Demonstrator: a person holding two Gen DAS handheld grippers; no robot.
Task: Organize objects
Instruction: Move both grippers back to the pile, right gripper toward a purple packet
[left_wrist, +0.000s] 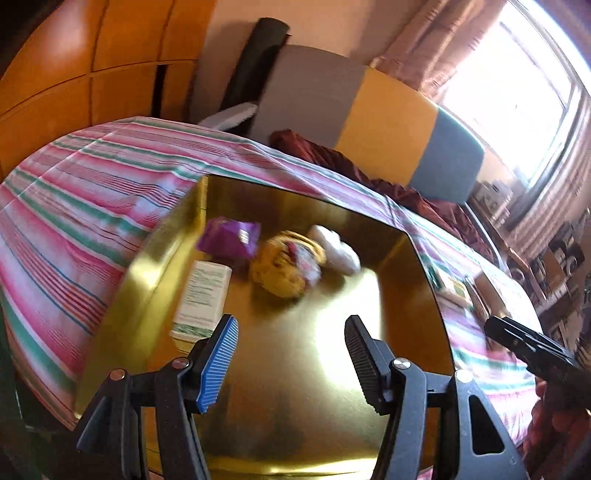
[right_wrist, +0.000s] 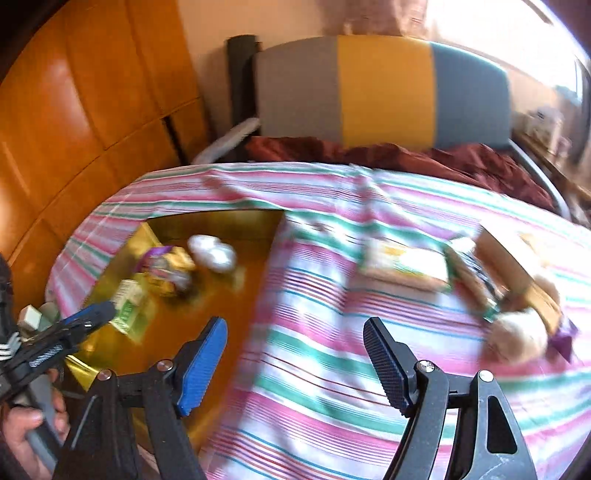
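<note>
Left gripper open wide, empty, above bare floor of gold tray; purple packet, white box and cookie pack lie at its far side. Right gripper open, empty, over clear striped sheet. Only right view shows boxes well right of the tray

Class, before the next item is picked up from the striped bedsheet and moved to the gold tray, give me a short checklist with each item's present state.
1. Left gripper empty, jaws apart: ok.
2. Right gripper empty, jaws apart: ok.
3. Free space in the gold tray: ok; the white box, purple packet, yellow snack bag and white bundle lie toward its far end.
4. Items left on the striped bedsheet: ok; flat green-and-white packet and others at right.
5. What those items are: cannot tell, blurred.
</note>
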